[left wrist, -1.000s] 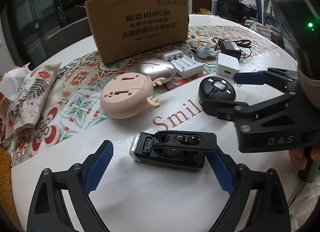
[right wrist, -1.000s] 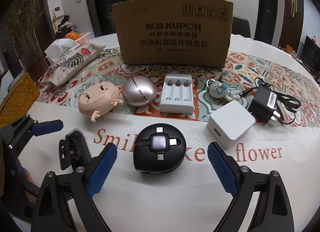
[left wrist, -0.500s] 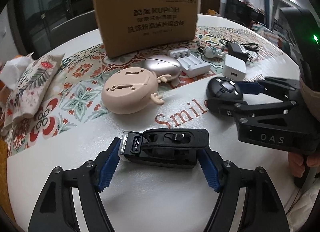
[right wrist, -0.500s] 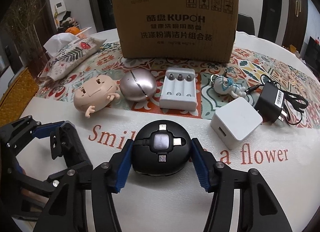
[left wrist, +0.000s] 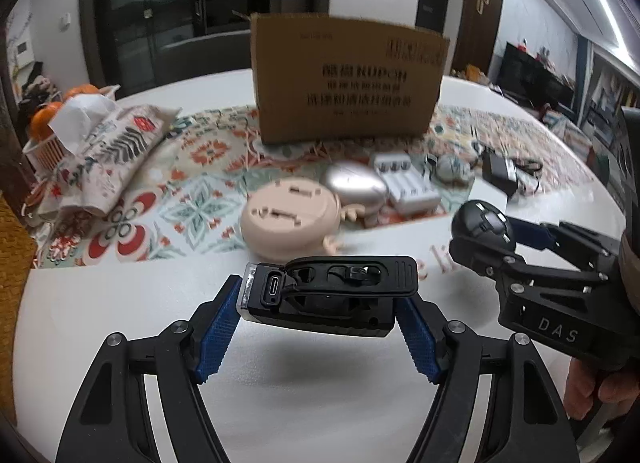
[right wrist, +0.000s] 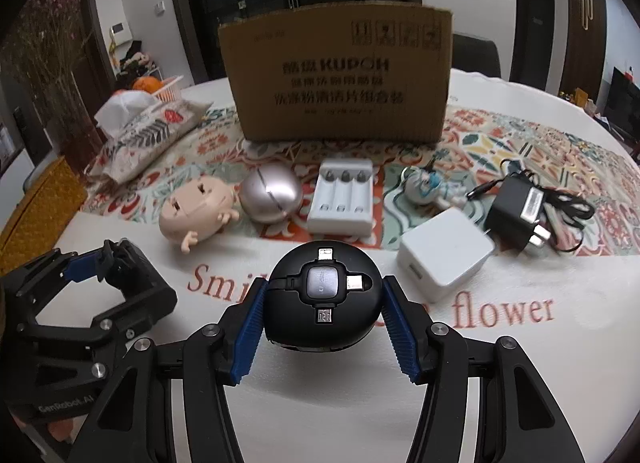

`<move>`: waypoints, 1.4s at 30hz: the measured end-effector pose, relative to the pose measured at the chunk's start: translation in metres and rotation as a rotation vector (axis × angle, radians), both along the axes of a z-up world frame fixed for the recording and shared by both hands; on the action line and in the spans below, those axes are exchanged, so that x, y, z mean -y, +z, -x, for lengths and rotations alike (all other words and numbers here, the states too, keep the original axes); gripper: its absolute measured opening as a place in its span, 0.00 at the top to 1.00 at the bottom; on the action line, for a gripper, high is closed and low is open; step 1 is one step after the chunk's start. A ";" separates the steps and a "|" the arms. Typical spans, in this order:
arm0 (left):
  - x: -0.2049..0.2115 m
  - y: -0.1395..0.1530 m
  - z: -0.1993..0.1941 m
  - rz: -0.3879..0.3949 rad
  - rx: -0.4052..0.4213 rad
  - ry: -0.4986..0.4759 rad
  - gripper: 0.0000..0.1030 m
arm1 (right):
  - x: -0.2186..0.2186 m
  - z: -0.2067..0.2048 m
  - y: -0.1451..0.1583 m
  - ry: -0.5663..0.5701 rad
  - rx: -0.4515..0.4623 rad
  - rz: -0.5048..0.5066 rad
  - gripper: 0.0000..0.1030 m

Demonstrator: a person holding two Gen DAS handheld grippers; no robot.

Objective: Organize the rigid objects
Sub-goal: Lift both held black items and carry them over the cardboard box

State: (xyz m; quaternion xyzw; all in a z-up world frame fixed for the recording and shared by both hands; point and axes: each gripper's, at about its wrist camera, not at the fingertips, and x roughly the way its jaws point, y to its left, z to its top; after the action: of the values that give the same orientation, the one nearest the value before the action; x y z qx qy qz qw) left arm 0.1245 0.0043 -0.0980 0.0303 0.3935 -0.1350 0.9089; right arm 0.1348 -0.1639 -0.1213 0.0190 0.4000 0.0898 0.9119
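Note:
My left gripper [left wrist: 320, 323] is shut on a black rectangular device with a USB-C port [left wrist: 324, 295], lifted a little off the white table with its shadow below. My right gripper [right wrist: 324, 315] is shut on a round black cable reel with several plugs [right wrist: 325, 297], also raised slightly. In the left wrist view the right gripper [left wrist: 486, 229] holds that reel [left wrist: 482, 223] at the right. In the right wrist view the left gripper [right wrist: 110, 269] shows at the left with the black device [right wrist: 132, 279]. A cardboard box [right wrist: 340, 75] stands open-topped at the back.
Between the grippers and the box lie a beige doll head [right wrist: 196, 213], a silver egg-shaped case [right wrist: 270, 193], a white battery charger [right wrist: 344, 199], a small figurine [right wrist: 424, 187], a white cube adapter [right wrist: 444, 259] and a black plug with cord [right wrist: 524, 211]. A tissue pouch [right wrist: 148, 135] sits back left.
Both grippers closed: the left on the black device, the right on the cable reel. Each object has since risen slightly off the table, and the left view rolled level.

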 end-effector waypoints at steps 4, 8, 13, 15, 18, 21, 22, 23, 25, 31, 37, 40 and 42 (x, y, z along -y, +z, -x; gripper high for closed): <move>0.007 0.017 -0.001 0.002 0.045 0.022 0.28 | 0.009 0.002 0.014 -0.019 0.024 -0.022 0.45; 0.012 0.035 -0.003 0.023 0.087 0.037 0.28 | 0.018 0.004 0.033 -0.041 0.072 -0.029 0.45; 0.017 0.056 -0.011 0.039 0.128 0.054 0.28 | 0.027 0.002 0.057 -0.055 0.136 -0.037 0.45; 0.019 0.065 -0.014 0.040 0.150 0.059 0.28 | 0.030 0.000 0.065 -0.059 0.159 -0.043 0.45; 0.022 0.074 -0.019 0.035 0.173 0.074 0.28 | 0.034 -0.002 0.074 -0.066 0.188 -0.048 0.45; 0.024 0.085 -0.026 0.039 0.197 0.083 0.28 | 0.038 -0.007 0.085 -0.074 0.219 -0.048 0.45; 0.025 0.088 -0.028 0.040 0.205 0.083 0.28 | 0.038 -0.008 0.088 -0.076 0.227 -0.047 0.45; 0.026 0.090 -0.029 0.041 0.210 0.084 0.28 | 0.039 -0.010 0.091 -0.076 0.237 -0.049 0.45; 0.027 0.096 -0.034 0.042 0.227 0.086 0.28 | 0.041 -0.014 0.096 -0.078 0.251 -0.051 0.45; 0.030 0.113 -0.052 0.036 0.268 0.085 0.28 | 0.043 -0.029 0.110 -0.086 0.285 -0.061 0.45; 0.029 0.126 -0.069 0.030 0.294 0.089 0.28 | 0.045 -0.044 0.124 -0.089 0.312 -0.066 0.45; 0.029 0.132 -0.079 0.026 0.300 0.087 0.28 | 0.043 -0.052 0.132 -0.084 0.322 -0.066 0.45; 0.029 0.136 -0.085 0.026 0.299 0.086 0.28 | 0.042 -0.057 0.136 -0.081 0.330 -0.065 0.45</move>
State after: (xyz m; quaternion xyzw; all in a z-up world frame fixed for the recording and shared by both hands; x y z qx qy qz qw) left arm 0.2095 -0.0251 0.0381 0.0215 0.2532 -0.0949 0.9625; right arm 0.1918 -0.2059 0.0151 0.0494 0.2408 0.0678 0.9669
